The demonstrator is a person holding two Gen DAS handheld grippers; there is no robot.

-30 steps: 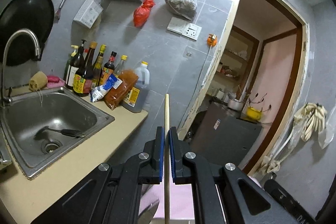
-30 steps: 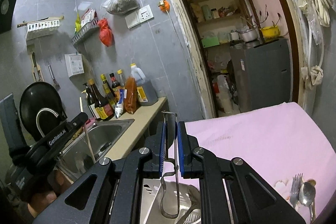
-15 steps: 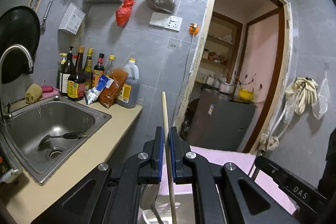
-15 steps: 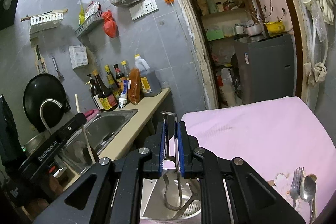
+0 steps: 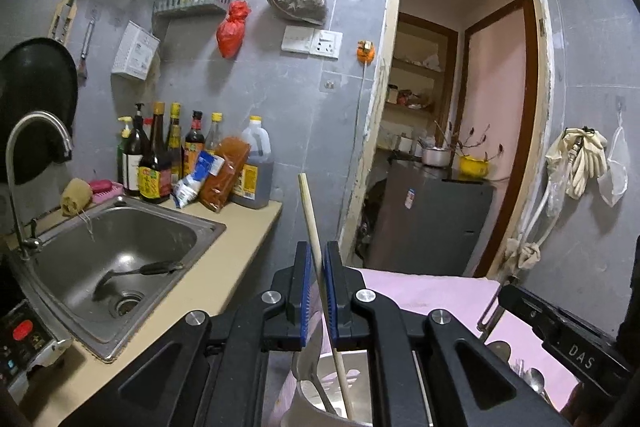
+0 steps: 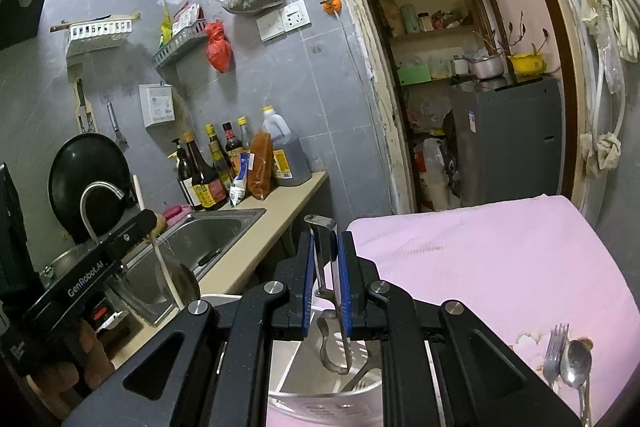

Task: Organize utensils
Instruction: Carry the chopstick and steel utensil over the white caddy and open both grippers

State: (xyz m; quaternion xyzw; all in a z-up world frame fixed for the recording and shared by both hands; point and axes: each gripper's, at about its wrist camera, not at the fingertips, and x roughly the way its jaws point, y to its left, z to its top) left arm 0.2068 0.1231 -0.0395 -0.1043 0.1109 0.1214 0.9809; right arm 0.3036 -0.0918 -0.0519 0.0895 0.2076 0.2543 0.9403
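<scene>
Beside the steel sink [image 5: 120, 259] on a tan counter [image 5: 224, 267], a pink-clothed table [image 6: 480, 267] holds a holder [image 6: 320, 403], the left gripper [image 5: 316, 291] clamping a chopstick [image 5: 310, 211], the right gripper [image 6: 326, 279] clamping a peeler [image 6: 320, 227].

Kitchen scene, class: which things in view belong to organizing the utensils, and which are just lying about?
Belong to the job:
- wooden stick in left gripper
- metal utensil in right gripper
- white holder
- fork, spoon

Lying about:
- sauce bottles
- sink
- red bag
- black pan
</scene>
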